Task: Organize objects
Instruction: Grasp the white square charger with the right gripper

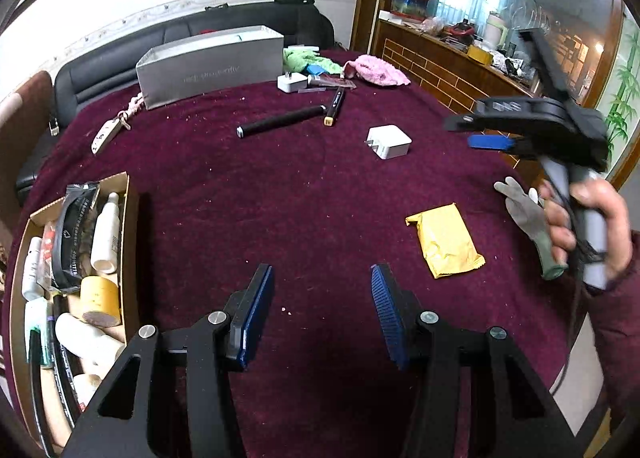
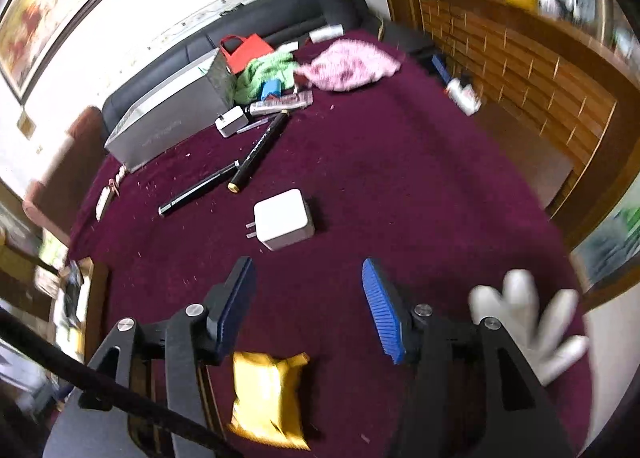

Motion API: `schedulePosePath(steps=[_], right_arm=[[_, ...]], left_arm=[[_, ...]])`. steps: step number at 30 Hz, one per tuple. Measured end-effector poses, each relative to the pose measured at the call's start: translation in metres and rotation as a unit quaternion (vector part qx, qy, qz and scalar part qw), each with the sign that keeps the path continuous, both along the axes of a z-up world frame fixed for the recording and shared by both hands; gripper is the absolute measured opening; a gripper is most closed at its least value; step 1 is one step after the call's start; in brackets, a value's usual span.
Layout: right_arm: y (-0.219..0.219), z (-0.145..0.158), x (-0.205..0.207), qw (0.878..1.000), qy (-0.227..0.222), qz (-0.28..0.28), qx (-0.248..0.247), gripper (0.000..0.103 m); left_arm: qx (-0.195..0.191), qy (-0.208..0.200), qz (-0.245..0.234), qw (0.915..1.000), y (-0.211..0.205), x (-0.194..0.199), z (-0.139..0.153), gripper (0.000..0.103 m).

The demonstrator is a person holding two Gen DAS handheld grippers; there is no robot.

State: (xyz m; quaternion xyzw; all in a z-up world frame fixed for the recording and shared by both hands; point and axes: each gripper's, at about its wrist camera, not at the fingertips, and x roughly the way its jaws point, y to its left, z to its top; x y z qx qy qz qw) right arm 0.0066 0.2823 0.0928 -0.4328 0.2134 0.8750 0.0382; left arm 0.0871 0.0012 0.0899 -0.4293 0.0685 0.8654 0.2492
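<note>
White charger (image 2: 283, 219) flat on maroon worktop (image 2: 400, 186), just ahead of right gripper (image 2: 308, 304), slightly left of centre line; prongs toward the left. Right gripper: parted, nothing between pads. Nearer hand judged the right; left gripper (image 1: 322, 312) well back from charger, likewise parted and empty, beside cardboard box (image 1: 130, 218) of sorted items. Yellow packet (image 2: 268, 398) below right gripper, glove (image 2: 532, 322) at its right. Two black pens (image 2: 256, 150) beyond charger, long axes slanted up-right.
</note>
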Motion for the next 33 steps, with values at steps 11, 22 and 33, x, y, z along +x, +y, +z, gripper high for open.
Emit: schedulePosePath(steps=[11,22,33], right_arm=[[-0.003,-0.041,-0.082,0.999,-0.052,0.006,0.0,0.054],[-0.038,-0.061,-0.103,0.993,-0.093,0.035,0.067,0.058],[-0.029,-0.057,-0.062,0.992,-0.109,0.033,0.06,0.052]], left_arm=[[0.011,-0.018,0.023,0.9995,-0.021,-0.016,-0.009,0.044],[0.022,-0.034,0.021,0.999,-0.025,-0.02,-0.019,0.044],[0.036,-0.05,-0.019,0.998,0.003,-0.013,-0.025,0.044]])
